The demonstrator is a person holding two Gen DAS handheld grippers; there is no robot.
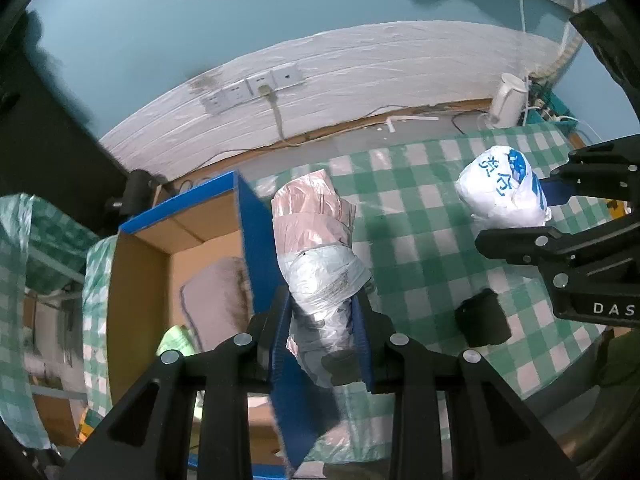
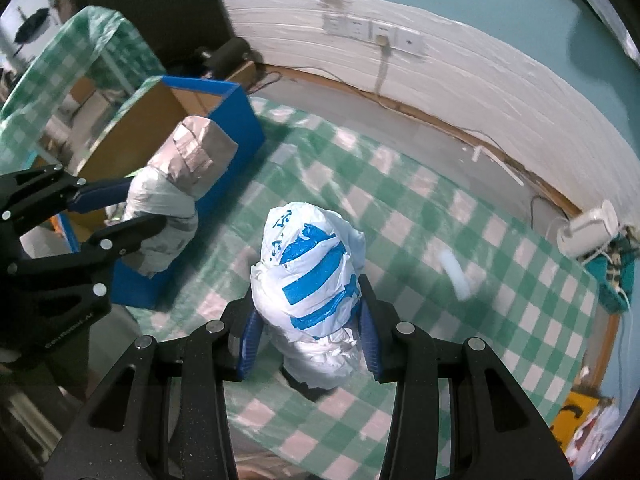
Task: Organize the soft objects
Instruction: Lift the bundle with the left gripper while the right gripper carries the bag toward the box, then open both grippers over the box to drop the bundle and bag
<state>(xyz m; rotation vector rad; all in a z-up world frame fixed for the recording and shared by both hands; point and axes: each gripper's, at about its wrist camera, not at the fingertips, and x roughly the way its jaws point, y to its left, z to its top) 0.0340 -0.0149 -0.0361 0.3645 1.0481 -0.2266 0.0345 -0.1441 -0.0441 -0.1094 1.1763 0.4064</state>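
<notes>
Fingers of the left gripper (image 1: 324, 344) pinch a pink-and-clear plastic bag bundle (image 1: 320, 256), held just above the right wall of the blue cardboard box (image 1: 252, 236) at the table's left. Far to the right, the right gripper (image 2: 308, 344) squeezes a white-and-blue plastic bag bundle (image 2: 310, 276) over the green checked tablecloth (image 2: 460, 320). Another crumpled bag (image 1: 216, 300) lies inside the box. A white kettle (image 1: 508, 98) stands at the far right corner.

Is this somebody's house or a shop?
Probably a room in a home. There's a checked tablecloth on the table, a kettle by the wall, wall sockets and a cardboard box for the bags.
</notes>
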